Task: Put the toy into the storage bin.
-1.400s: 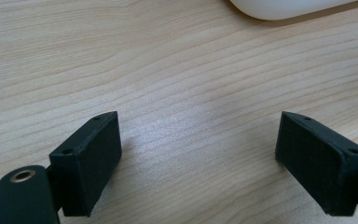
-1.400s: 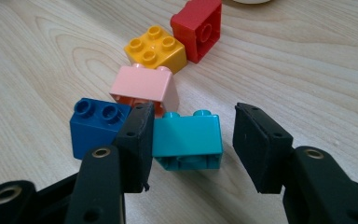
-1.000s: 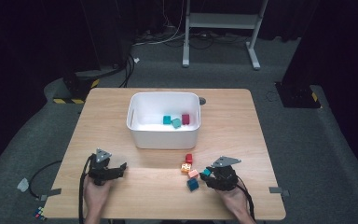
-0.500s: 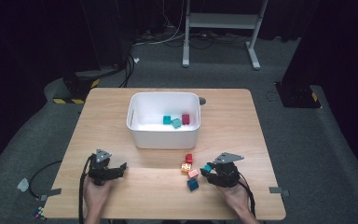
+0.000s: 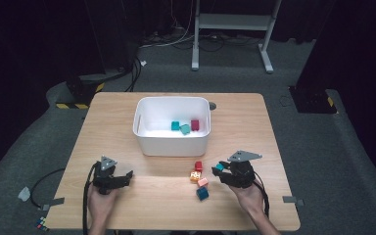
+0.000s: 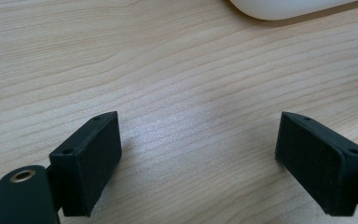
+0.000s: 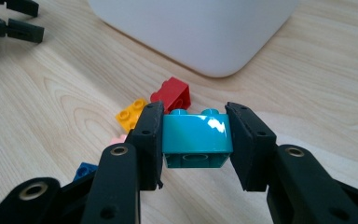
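My right gripper (image 7: 195,140) is clamped on the teal brick (image 7: 196,138) at centre frame, pads on its flat side walls (the best hold, I judge). My left gripper (image 6: 200,163) stands apart over bare table (image 6: 168,70). The brick looks light, rigid, slick.

The right gripper (image 7: 196,140) is squeezing a teal block (image 7: 196,137) between its two black jaws, bumps facing up. At 11 o'clock from it, a red block (image 7: 171,93) and a yellow block (image 7: 131,114) are lying on the wooden worktop (image 7: 51,93). A white tub (image 7: 191,28) is sitting at 12 o'clock.
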A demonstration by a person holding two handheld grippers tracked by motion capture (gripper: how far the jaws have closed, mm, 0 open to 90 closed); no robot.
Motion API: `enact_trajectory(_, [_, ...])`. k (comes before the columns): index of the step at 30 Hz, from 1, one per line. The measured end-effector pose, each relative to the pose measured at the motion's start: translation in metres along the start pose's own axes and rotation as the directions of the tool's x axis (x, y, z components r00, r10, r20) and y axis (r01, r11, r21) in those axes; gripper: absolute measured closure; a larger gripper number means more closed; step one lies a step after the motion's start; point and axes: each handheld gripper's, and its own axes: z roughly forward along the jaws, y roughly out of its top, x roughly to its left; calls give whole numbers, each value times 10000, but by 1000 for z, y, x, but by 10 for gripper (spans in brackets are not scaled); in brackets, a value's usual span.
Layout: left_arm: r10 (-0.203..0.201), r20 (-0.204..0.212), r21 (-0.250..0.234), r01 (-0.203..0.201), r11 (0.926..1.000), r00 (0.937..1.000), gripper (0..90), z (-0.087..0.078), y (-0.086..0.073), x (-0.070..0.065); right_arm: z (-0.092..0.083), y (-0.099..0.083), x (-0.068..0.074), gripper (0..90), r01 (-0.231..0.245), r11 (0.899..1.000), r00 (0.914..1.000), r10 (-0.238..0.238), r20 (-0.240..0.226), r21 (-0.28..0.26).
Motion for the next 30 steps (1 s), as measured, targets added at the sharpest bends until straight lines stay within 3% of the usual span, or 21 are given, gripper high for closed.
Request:
enact_trajectory(8, [1,0,0,-1,10000,10000,145,0,0,0,-5,14,-3,585,40,9997,10000,-39,13,-230])
enact_trajectory(14, [-4,1,-3,4,10000,10000,145,0,0,0,-11,26,-7,585,-233,9986,9992,217,-325,-477])
enact_trajectory(23, [-6,1,-3,6,10000,10000,145,0,0,0,-18,46,-9,585,-20,9980,9996,1,-296,-636])
enact_trajectory(30, [-2,1,-1,2,10000,10000,145,0,0,0,-22,60,-13,585,-199,9964,9978,147,-640,-824])
